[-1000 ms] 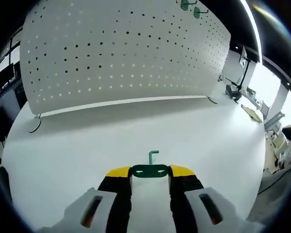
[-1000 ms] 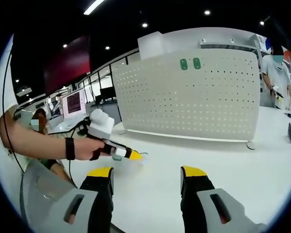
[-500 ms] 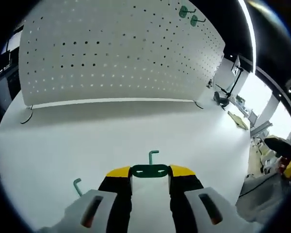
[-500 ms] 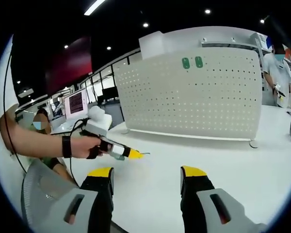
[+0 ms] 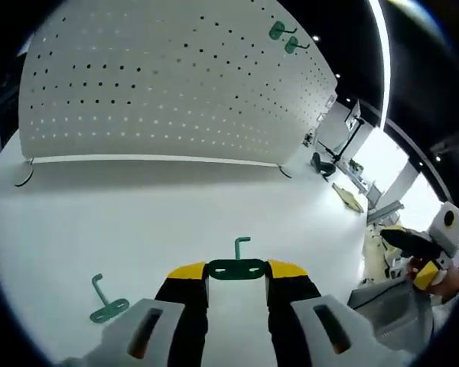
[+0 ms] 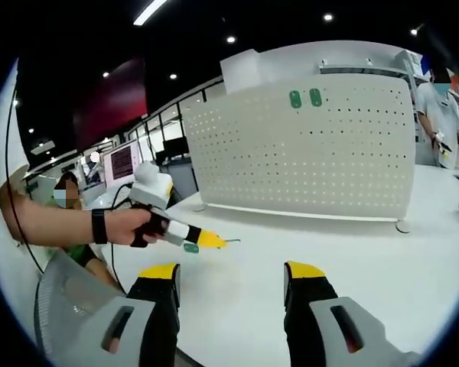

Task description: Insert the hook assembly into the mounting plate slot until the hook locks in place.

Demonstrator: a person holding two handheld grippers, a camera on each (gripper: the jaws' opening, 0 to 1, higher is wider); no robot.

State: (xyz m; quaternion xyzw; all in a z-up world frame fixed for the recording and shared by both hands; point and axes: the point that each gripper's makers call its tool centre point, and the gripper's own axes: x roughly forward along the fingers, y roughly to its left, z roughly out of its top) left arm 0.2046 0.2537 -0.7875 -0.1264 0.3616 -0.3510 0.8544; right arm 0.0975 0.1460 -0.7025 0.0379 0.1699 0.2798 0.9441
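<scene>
My left gripper point(image 5: 236, 269) is clamped on the flat green base of a hook point(image 5: 242, 246), the bent end sticking out ahead of my yellow fingertips point(image 5: 186, 271); in the right gripper view that same left gripper point(image 6: 206, 240) hangs over the table with a hand point(image 6: 128, 226) wrapped round its handle. My right gripper point(image 6: 231, 271) holds nothing, its jaws standing wide apart. The pegboard point(image 5: 161, 84) stands upright at the far side of the table, well apart from me, with two green hooks point(image 5: 285, 38) already seated near its top edge. A spare hook point(image 5: 103, 300) lies flat on the table near my left jaw. The risk I see is in the approach: my grip is only on the thin plate, so a skewed entry could twist the hook in my jaws or push the free-standing board backwards on its feet instead of letting the hook lock. The white table point(image 5: 176, 206) is smooth and glossy, so anything dropped may slide. Around it is a dim hall with ceiling strip lights point(image 6: 154, 9), a monitor point(image 6: 116, 162) and other benches.
</scene>
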